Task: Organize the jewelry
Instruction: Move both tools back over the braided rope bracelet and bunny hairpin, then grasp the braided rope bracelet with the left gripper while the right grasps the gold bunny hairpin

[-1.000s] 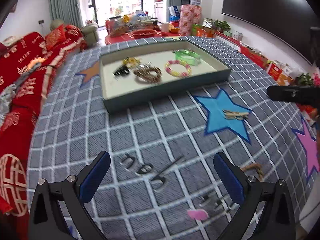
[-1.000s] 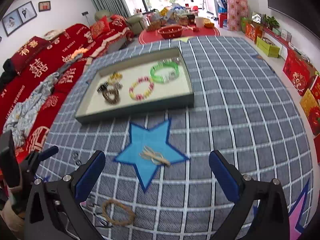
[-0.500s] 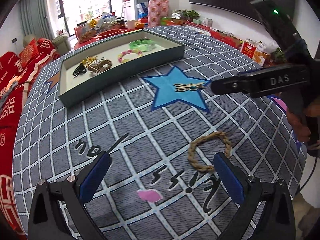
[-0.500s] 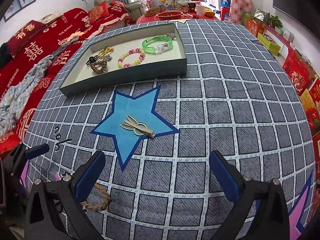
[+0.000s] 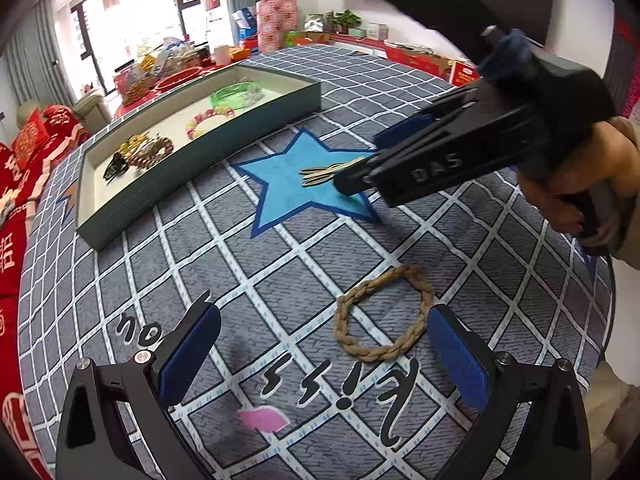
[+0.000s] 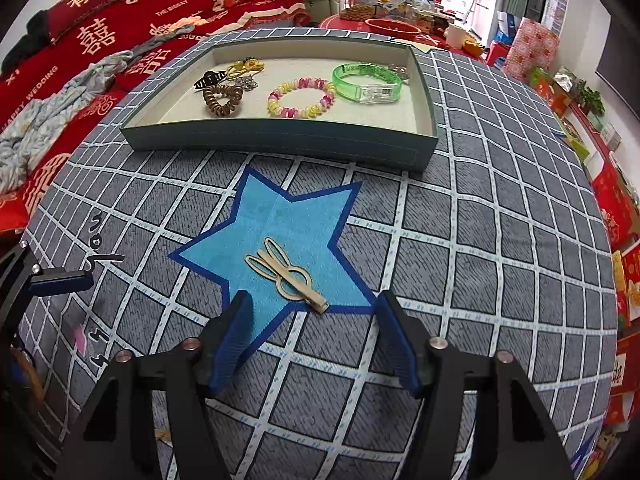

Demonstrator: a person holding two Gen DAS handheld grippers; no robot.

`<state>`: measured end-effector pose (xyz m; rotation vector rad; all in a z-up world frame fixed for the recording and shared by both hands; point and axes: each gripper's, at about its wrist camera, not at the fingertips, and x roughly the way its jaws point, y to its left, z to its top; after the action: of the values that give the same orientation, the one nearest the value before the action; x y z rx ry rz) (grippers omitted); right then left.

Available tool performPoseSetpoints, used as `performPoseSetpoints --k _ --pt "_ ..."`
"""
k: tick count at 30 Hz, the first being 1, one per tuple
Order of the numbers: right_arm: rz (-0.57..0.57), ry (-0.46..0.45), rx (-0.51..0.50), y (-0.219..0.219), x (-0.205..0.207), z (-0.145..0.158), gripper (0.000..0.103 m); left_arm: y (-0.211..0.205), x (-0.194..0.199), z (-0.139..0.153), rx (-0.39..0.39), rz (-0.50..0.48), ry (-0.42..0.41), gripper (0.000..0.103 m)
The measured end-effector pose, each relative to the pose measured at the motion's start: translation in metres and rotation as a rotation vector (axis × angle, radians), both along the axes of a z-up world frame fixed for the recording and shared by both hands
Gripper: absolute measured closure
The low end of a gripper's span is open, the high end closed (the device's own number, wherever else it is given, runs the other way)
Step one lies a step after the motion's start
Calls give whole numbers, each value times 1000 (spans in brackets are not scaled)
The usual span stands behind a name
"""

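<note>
On the blue star (image 6: pixel 276 236), wooden bunny clip (image 6: pixel 286 276) sits just ahead of the right hand-held gripper (image 6: pixel 312 336), jaws closing, nothing clamped.
Left hand-held gripper (image 5: pixel 324 344) wide open over the surface (image 5: pixel 248 248), braided rope ring (image 5: pixel 384 314) between its fingers, untouched. Only the left view shows that ring; the right view shows the tray (image 6: pixel 280 142) contents clearer.
</note>
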<state>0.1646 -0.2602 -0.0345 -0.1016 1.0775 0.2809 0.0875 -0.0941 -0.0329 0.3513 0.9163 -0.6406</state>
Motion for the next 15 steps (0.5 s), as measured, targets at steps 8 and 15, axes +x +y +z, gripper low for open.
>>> performPoseSetpoints --k 8,15 --pt "87 -2 -31 9 8 0 51 -14 4 -3 -2 -92 24 0" --pt "134 0 -63 19 7 1 70 -17 7 -7 -3 -119 44 0"
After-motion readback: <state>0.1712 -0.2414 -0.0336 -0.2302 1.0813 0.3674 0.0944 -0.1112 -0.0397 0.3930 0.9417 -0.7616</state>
